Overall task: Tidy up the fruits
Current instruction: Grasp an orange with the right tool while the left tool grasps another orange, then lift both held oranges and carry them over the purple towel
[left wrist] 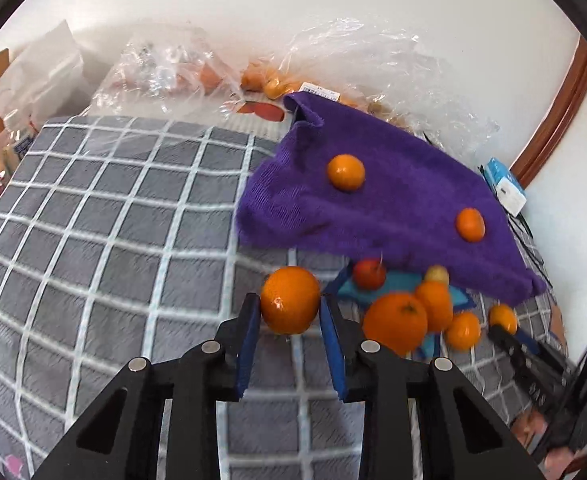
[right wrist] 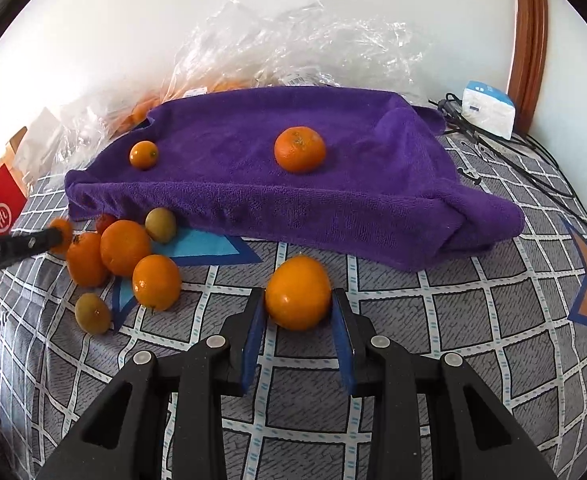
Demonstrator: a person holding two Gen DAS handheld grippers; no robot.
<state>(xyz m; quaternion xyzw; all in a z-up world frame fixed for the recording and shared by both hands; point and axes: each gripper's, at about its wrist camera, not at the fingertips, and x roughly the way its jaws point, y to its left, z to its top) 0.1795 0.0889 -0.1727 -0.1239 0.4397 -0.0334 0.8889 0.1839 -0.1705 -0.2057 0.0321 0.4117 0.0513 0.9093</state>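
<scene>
- Left gripper (left wrist: 290,312): fingers clamped on an orange (left wrist: 290,299), lower centre of frame.
- Right gripper (right wrist: 298,312): fingers closed against a second orange (right wrist: 298,292), lower centre.
- Purple towel (right wrist: 253,184), mid-frame, carries two fruits.
- Judgement: fruit is light, round, smooth, prone to rolling; grip across the widest girth, moderate pressure.

Both grippers look alike: the left gripper (left wrist: 290,316) and right gripper (right wrist: 298,314) have matte black angular frames with triangular cut-outs, round silver screws (four showing on each) and blue-padded fingers (left wrist: 249,344)
</scene>
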